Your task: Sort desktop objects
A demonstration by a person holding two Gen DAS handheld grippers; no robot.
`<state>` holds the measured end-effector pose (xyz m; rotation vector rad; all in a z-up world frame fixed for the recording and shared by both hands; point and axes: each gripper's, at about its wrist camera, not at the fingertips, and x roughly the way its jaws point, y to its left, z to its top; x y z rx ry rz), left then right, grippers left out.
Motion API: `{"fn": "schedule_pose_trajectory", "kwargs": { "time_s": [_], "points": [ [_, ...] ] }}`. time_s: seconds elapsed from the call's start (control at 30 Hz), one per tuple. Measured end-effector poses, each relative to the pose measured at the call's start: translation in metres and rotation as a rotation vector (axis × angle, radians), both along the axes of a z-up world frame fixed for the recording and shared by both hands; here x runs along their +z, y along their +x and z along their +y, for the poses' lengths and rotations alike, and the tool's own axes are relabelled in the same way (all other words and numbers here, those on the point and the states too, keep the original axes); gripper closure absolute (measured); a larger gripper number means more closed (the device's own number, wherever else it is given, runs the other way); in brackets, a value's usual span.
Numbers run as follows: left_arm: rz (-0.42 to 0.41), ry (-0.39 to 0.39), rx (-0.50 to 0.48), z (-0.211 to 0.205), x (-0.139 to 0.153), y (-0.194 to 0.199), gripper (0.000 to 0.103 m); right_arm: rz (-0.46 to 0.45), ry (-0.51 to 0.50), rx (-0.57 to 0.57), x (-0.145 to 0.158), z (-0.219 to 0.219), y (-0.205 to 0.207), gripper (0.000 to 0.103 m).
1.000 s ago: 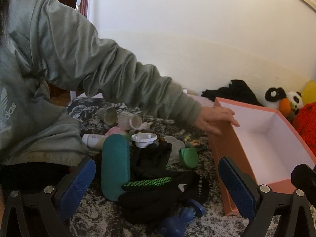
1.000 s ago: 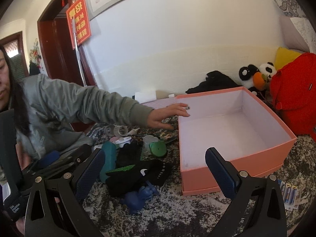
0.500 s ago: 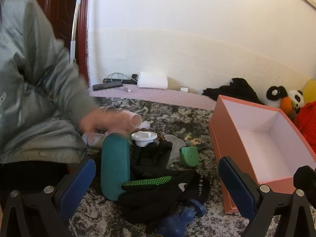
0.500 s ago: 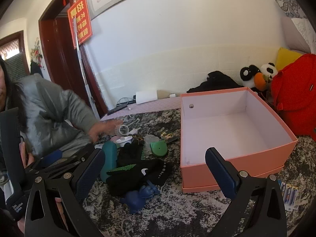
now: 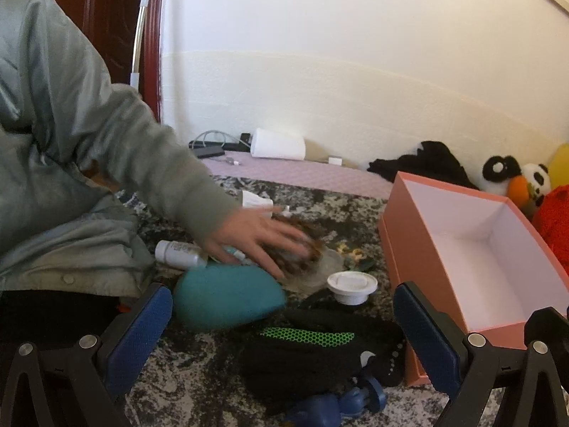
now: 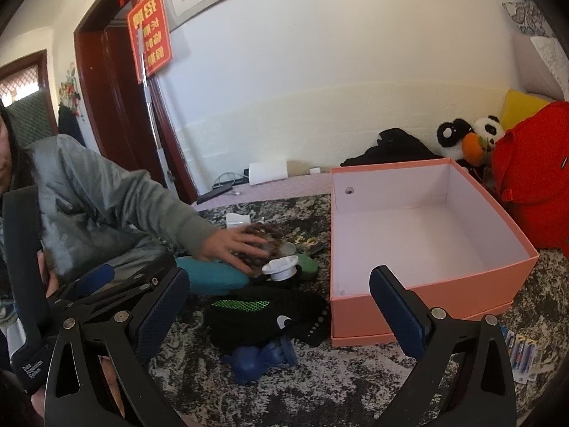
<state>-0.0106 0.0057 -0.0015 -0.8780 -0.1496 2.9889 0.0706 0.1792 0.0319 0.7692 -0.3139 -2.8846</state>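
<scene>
An open, empty pink box (image 5: 473,259) (image 6: 419,235) stands on the right of a mottled table. Left of it lies a pile: a teal case (image 5: 227,300) (image 6: 213,277), black gloves with green mesh (image 5: 313,348) (image 6: 263,316), a white cap (image 5: 352,286) (image 6: 281,268), a blue toy (image 5: 338,405) (image 6: 259,356), a white bottle (image 5: 177,253). A person's hand (image 5: 263,245) (image 6: 238,245) rests on the pile, over a blurred brown thing. My left gripper (image 5: 284,323) and right gripper (image 6: 281,306) are open and empty, held short of the pile.
A person in a grey jacket (image 5: 71,163) leans in from the left. Batteries (image 6: 521,354) lie at the front right of the box. Plush pandas (image 6: 469,138), a red bag (image 6: 533,174), black cloth (image 5: 423,162) and a paper roll (image 5: 277,144) sit at the back.
The person's hand left the box rim, swept left, and now lies on the pile. The teal case has turned and the white cap has shifted right. Both grippers stayed open.
</scene>
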Motion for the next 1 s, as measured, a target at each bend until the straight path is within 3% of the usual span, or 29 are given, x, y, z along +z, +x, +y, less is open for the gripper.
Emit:
{"fn": "schedule_pose_trajectory", "kwargs": {
  "time_s": [1.0],
  "points": [
    [-0.002,0.001,0.012,-0.0056,-0.0009,0.002,0.001,-0.016,0.015,-0.007,-0.0057,-0.0061,-0.0018,0.0]
  ]
}}
